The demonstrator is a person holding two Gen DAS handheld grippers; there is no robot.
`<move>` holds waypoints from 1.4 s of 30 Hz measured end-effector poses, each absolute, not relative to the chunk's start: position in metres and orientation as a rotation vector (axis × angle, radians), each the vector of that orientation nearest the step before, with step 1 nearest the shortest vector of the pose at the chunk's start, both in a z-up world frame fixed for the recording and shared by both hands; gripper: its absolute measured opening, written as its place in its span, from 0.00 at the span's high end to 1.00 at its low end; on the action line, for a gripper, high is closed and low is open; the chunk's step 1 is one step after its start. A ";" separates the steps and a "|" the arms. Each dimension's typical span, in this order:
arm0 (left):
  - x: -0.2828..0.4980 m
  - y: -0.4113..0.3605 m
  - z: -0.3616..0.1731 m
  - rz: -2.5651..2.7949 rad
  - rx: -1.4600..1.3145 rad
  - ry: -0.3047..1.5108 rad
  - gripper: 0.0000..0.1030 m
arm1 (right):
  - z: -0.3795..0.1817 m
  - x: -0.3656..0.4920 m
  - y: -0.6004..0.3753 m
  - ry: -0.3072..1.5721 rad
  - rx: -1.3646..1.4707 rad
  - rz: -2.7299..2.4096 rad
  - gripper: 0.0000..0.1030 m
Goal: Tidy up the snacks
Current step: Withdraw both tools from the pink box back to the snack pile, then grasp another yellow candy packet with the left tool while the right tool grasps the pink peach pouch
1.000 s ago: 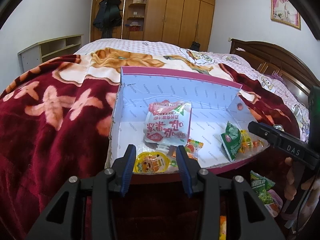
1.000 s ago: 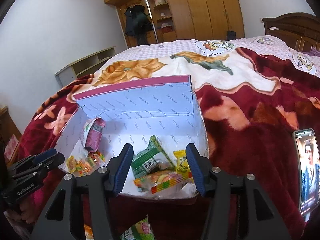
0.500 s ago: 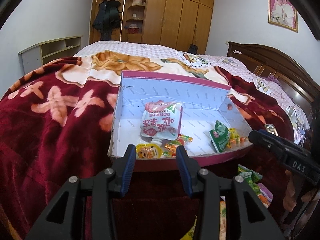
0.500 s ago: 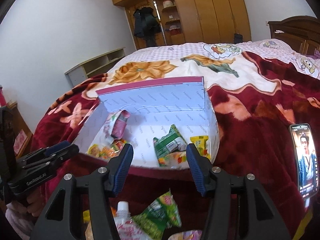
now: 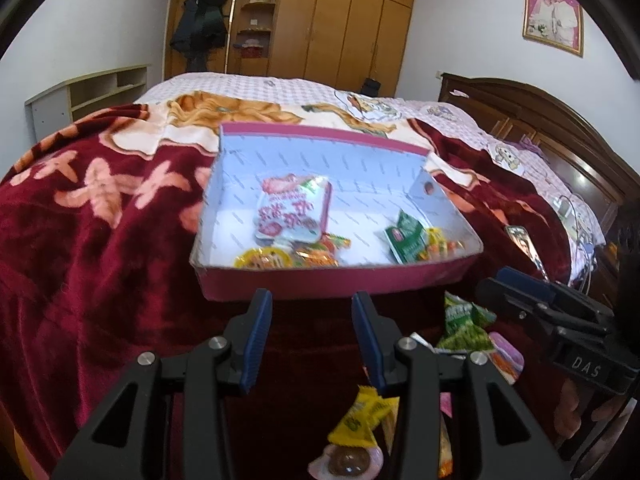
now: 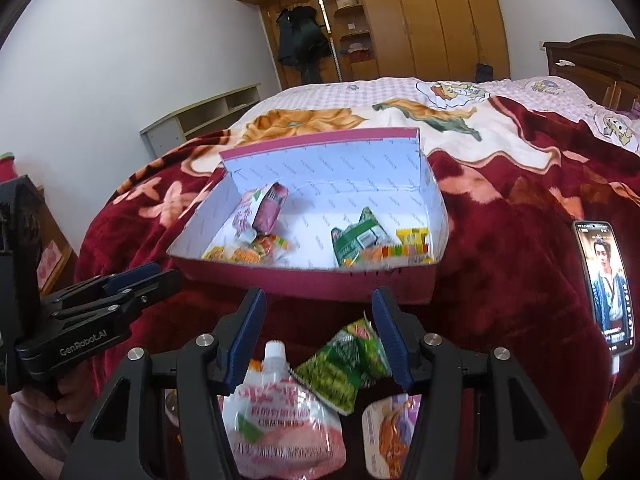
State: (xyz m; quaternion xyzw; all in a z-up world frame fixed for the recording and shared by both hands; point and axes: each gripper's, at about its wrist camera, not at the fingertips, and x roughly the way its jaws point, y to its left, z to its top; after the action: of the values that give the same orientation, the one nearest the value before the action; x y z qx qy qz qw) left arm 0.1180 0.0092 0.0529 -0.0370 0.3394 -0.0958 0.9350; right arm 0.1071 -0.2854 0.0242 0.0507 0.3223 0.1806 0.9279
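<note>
Much of the loose pile in front of the pink cardboard box with the pale blue lining is cut off — the white-and-pink spouted drink pouch and the purple-lidded cup run behind the right gripper, and the printing is too blurred to read. A crumpled green snack bag lies between that gripper's spread, empty fingers. The left gripper also stands open and empty, with a yellow candy wrapper below it on the dark red flowered blanket. Inside the box rest another spouted pouch, a green packet and small orange sweets. A lit phone lies on the blanket to the right. Compared with a second ago, both grippers have drawn back from the box — the pile now shows beneath them.
</note>
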 end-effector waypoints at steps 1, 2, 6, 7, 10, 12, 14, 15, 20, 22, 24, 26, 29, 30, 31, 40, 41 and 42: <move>0.116 0.007 0.051 -0.205 -0.072 0.701 0.57 | 0.024 0.104 -0.286 0.661 0.104 0.371 0.45; 0.115 0.006 0.050 -0.210 -0.070 0.704 0.57 | 0.023 0.102 -0.287 0.663 0.105 0.373 0.45; 0.107 0.002 0.045 -0.220 -0.058 0.716 0.57 | 0.018 0.092 -0.289 0.671 0.124 0.378 0.45; 0.105 0.000 0.043 -0.225 -0.056 0.722 0.57 | 0.017 0.089 -0.289 0.675 0.131 0.382 0.45; 0.099 -0.002 0.037 -0.236 -0.055 0.741 0.57 | 0.012 0.083 -0.290 0.685 0.141 0.384 0.45; 0.096 -0.002 0.034 -0.241 -0.050 0.752 0.57 | 0.010 0.080 -0.291 0.689 0.146 0.384 0.45; 0.092 -0.003 0.031 -0.246 -0.047 0.759 0.57 | 0.008 0.077 -0.292 0.692 0.151 0.383 0.45; 0.091 -0.003 0.029 -0.248 -0.046 0.762 0.57 | 0.008 0.076 -0.291 0.693 0.151 0.384 0.45; 0.080 -0.002 0.023 -0.262 -0.053 0.779 0.57 | 0.004 0.067 -0.290 0.694 0.144 0.390 0.45; 0.077 -0.003 0.021 -0.273 -0.051 0.783 0.57 | 0.003 0.064 -0.289 0.696 0.144 0.397 0.45; 0.075 -0.004 0.019 -0.278 -0.045 0.787 0.57 | 0.002 0.061 -0.288 0.696 0.146 0.405 0.45; 0.075 -0.005 0.015 -0.273 -0.036 0.794 0.57 | 0.001 0.058 -0.288 0.694 0.145 0.411 0.45; 0.076 -0.007 0.010 -0.265 -0.032 0.806 0.57 | 0.002 0.056 -0.287 0.691 0.143 0.418 0.45; 0.076 -0.007 0.008 -0.263 -0.030 0.808 0.57 | 0.002 0.055 -0.286 0.690 0.141 0.420 0.45; 0.076 -0.007 0.006 -0.264 -0.028 0.808 0.57 | 0.002 0.055 -0.286 0.689 0.139 0.422 0.45; 0.079 -0.012 -0.001 -0.230 -0.004 0.782 0.58 | 0.000 0.054 -0.285 0.691 0.147 0.429 0.45; 0.081 -0.012 -0.003 -0.221 -0.002 0.779 0.58 | -0.001 0.053 -0.285 0.691 0.148 0.430 0.45; 0.081 -0.013 -0.003 -0.216 -0.002 0.776 0.59 | -0.001 0.053 -0.285 0.692 0.148 0.431 0.45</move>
State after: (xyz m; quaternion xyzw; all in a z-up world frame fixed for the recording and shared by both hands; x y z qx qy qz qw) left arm 0.0813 -0.0126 -0.0031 -0.0010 0.3775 -0.1049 0.9200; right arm 0.0530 -0.2854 -0.0009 0.0721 0.3361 0.2092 0.9155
